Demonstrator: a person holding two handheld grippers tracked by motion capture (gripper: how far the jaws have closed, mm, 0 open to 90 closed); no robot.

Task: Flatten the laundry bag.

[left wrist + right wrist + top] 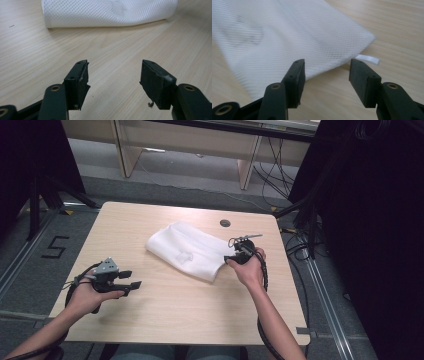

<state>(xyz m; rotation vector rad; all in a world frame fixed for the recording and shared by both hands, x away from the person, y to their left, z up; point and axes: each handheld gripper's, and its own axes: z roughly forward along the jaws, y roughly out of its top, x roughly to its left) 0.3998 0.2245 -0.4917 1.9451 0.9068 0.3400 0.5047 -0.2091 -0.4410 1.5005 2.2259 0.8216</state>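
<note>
**Mesh bag lies flat, both grippers free of it**

The white mesh bag (187, 251) lies on the wooden table (165, 315), a little behind the middle and toward your right side. It looks flat and smooth, with one rounded end pointing to the far left and one end near your right hand. A small white tab (369, 59) sticks out from under its corner, seen in the right gripper view.

Your right gripper (234, 252) is just beside the near right edge of the bag. Its jaws stand wide apart and nothing is between them; the bag's edge is in front of them, not pinched. Your left gripper (131, 279) rests well apart from the bag, near the left part of the table, also released, with only bare wood between its pads.

My judgement: the bag seems already laid down, so the placing part is probably done. What is left, if you want to fold or lift it, needs a new grasp at the edge, because no gripper holds it now.
</note>
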